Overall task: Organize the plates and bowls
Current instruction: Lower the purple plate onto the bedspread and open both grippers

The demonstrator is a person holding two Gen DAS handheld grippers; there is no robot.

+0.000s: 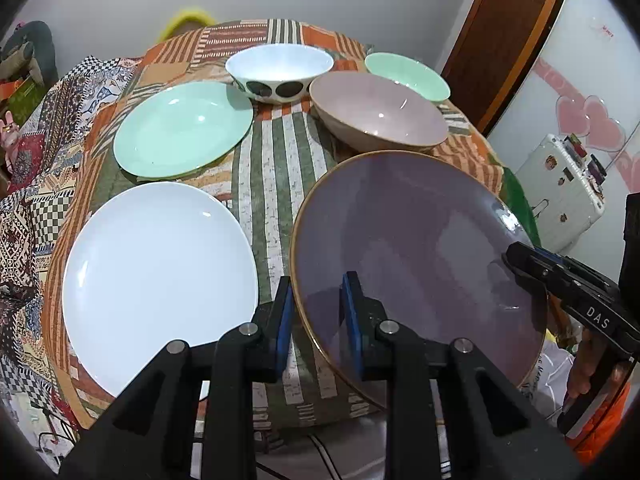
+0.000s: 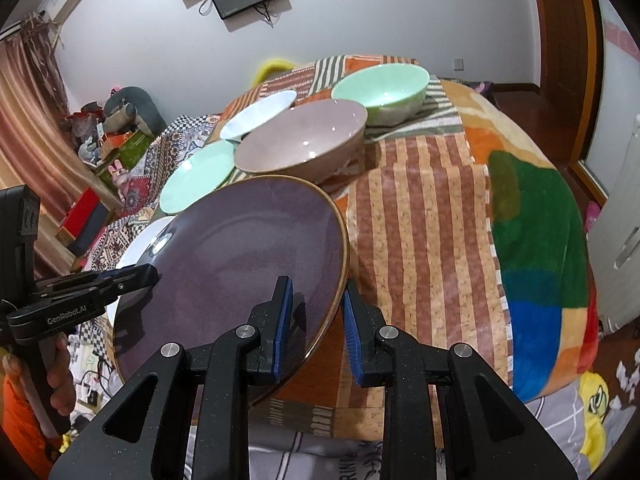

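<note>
Purple plate (image 1: 420, 264) with a thin golden-brown rim; plain white plate (image 1: 160, 280); mint-green plate (image 1: 182, 128). White bowl (image 1: 280, 72) bearing large dark oval spots on its outer wall; dusty-pink bowl (image 1: 378, 114) with a beige outside; mint-green bowl (image 1: 408, 74). Cloth (image 1: 276, 168) beneath: patchwork of green-and-cream and orange-and-cream stripes. Gripper bodies black, with blue pads (image 1: 352, 312). Blanket (image 2: 536, 240) in green, blue and orange blocks.

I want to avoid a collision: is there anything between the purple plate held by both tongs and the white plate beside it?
Nothing visible stands between them. The purple plate is gripped at its rim by the left tongs and the right tongs. Only bare striped cloth lies between it and the white plate.
</note>
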